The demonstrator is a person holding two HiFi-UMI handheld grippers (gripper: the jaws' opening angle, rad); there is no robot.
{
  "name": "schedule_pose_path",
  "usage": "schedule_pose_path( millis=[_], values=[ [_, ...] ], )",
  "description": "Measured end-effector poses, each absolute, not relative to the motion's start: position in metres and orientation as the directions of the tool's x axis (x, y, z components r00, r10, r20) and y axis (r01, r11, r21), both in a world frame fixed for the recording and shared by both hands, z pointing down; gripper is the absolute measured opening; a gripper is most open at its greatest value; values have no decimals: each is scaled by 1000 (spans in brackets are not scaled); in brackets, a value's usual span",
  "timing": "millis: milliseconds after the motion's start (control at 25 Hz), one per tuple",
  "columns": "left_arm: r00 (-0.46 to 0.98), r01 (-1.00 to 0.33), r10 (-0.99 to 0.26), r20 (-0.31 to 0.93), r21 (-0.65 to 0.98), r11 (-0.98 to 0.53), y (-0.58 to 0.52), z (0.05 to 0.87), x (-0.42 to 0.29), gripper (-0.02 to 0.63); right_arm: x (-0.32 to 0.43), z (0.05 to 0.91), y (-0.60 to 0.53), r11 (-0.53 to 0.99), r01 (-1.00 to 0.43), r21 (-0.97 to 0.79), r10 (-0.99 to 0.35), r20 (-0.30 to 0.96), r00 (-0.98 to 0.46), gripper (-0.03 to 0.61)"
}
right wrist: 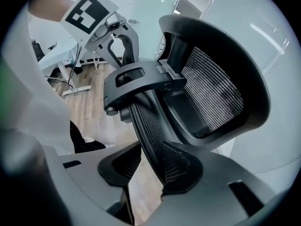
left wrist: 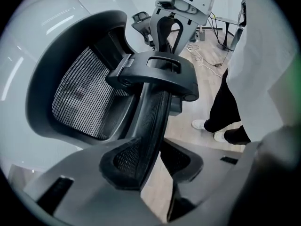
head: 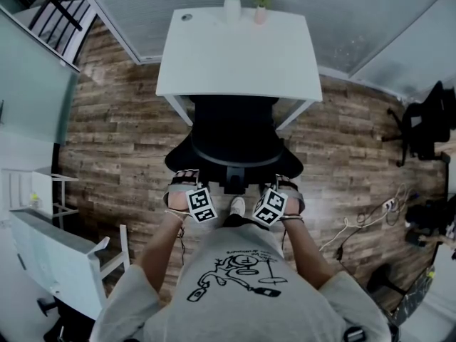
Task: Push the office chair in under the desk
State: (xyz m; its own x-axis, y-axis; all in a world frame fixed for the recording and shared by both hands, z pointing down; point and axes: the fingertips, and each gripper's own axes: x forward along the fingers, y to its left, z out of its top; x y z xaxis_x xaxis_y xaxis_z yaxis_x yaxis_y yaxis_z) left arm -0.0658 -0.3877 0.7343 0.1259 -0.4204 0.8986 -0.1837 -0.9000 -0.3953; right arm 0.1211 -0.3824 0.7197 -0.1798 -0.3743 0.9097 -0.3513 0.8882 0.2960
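A black mesh-backed office chair (head: 235,137) stood on the brown wood-plank floor (head: 121,134). Its front was tucked beneath the near edge of a white rectangular desk (head: 235,63), and its curved back was clear of the desk, facing the person. At the desk's far edge sat a slim white vase of pale flowers (head: 232,6).

The left gripper (head: 185,180) and the right gripper (head: 286,184) met the top rim of the backrest, one on each side of the central spine. In the left gripper view, the left gripper (left wrist: 153,159) had its grey, dished pads set either side of a narrow band of woven black mesh. The jaws seemed to pinch the band, though a sliver of floor showed lower down beside it. The right gripper (right wrist: 150,166) clasped the same ribbed band in the same way.

Above the band, a glossy black plastic bracket (left wrist: 155,74) carried the headrest (left wrist: 80,98), an oval of fine mesh in a thick, smooth frame.
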Motion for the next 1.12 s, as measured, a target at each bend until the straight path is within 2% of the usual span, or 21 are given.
schedule_pose_path(
  millis=[720, 960, 1120],
  values=[
    [51, -255, -489, 871, -463, -849, -404, 733, -73, 152, 114, 721, -397, 888, -342, 306, -390, 897, -210, 153],
    [98, -323, -495, 863, -442, -837, -396, 710, -68, 152, 113, 696, -394, 853, -423, 306, -436, 863, -255, 153],
    [181, -425, -538, 823, -428, -798, -392, 678, -59, 139, 108, 669, -392, 825, -491, 282, -469, 826, -314, 152]
  ],
)
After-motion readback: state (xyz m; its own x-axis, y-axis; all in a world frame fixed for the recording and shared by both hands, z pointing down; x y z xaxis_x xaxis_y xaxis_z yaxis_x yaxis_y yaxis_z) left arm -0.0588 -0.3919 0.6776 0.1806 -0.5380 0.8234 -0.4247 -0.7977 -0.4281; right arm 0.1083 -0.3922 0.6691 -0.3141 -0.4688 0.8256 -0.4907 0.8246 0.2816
